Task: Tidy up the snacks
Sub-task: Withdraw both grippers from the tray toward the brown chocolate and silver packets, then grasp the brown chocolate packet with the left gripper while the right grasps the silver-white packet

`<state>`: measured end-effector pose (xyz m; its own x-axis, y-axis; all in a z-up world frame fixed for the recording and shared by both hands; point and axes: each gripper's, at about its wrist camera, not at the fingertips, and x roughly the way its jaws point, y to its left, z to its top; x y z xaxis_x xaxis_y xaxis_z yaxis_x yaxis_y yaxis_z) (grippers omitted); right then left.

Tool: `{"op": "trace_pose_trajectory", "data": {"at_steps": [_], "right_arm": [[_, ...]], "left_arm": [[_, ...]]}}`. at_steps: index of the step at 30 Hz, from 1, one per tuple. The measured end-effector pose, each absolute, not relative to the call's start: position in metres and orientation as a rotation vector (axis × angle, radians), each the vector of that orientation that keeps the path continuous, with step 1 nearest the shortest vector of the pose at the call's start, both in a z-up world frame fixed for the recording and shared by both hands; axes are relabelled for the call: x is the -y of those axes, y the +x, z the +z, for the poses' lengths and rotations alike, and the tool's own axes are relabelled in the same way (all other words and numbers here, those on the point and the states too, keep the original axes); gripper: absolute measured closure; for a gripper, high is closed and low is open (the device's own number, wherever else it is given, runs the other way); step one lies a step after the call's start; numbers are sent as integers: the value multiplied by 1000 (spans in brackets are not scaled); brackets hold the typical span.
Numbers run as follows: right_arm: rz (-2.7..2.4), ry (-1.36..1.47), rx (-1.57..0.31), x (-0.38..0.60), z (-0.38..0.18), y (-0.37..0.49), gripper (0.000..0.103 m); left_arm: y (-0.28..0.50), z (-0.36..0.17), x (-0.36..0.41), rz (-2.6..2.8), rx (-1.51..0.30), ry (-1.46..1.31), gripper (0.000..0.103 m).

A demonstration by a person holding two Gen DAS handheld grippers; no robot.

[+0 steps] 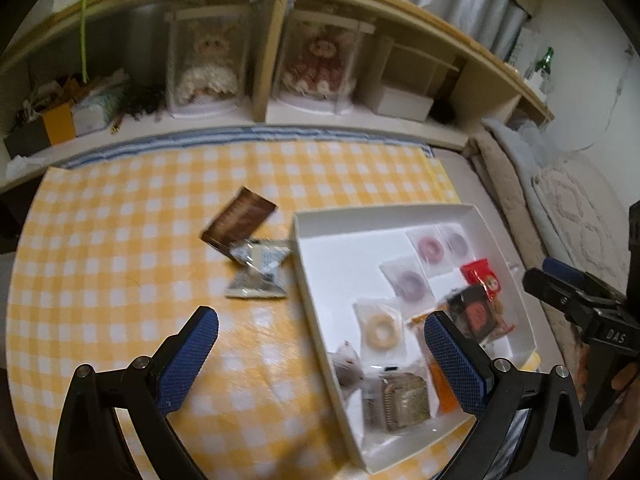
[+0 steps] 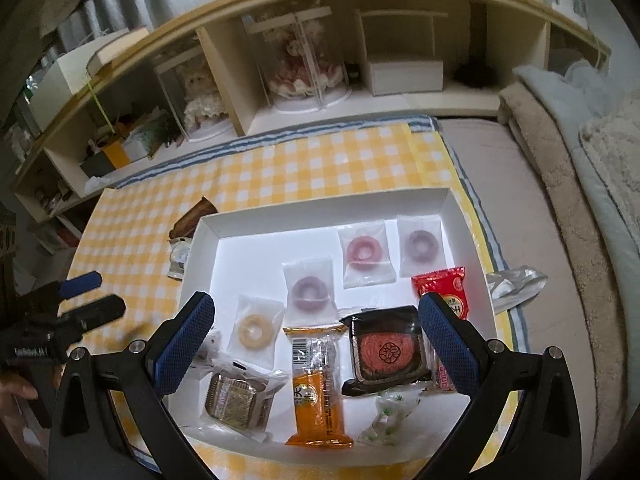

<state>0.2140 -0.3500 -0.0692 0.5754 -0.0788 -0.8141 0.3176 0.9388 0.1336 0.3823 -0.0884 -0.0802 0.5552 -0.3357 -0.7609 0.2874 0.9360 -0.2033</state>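
Matt white cardboard box (image 2: 448, 208), glossy plastic snack wrappers (image 2: 364, 254), yellow checked cloth (image 1: 120, 240).

looks down and forward from the left wrist, over the yellow checked cloth (image 1: 120, 240), with the white box (image 1: 320, 248) at lower right of the frame and the shelf unit (image 1: 272, 60) across the top. looks from the right wrist almost straight over the same white box (image 2: 208, 240), nearer, filling the centre. shares box, cloth (image 2: 320, 156), shelf unit (image 2: 224, 76); catches the other gripper at each frame's edge.
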Motion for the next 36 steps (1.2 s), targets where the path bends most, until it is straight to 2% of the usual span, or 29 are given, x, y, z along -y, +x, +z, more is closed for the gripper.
{"op": "trace_pose_trajectory", "data": {"at_steps": [16, 21, 25, 26, 27, 29, 34, 36], "right_arm": [[-194, 201, -842, 312, -56, 226, 0], [-160, 150, -837, 301, -57, 255, 0], [-98, 76, -859, 284, -61, 285, 2], [-80, 72, -863, 281, -63, 288, 14], [-45, 72, -876, 276, -66, 295, 34], [-5, 83, -914, 270, -74, 307, 51], [108, 123, -977, 257, -98, 329, 63], [132, 159, -995, 255, -109, 335, 73]], "left_arm": [[371, -55, 16, -325, -742, -105, 0], [396, -55, -2, -304, -735, -152, 0], [437, -57, 10, -290, -769, -77, 0], [447, -59, 16, -303, -771, -58, 0], [455, -62, 20, -322, -769, -44, 0], [471, -74, 28, -344, -773, -18, 0], [524, -128, 55, -406, -903, 69, 0], [542, -146, 67, -427, -944, 135, 0]]}}
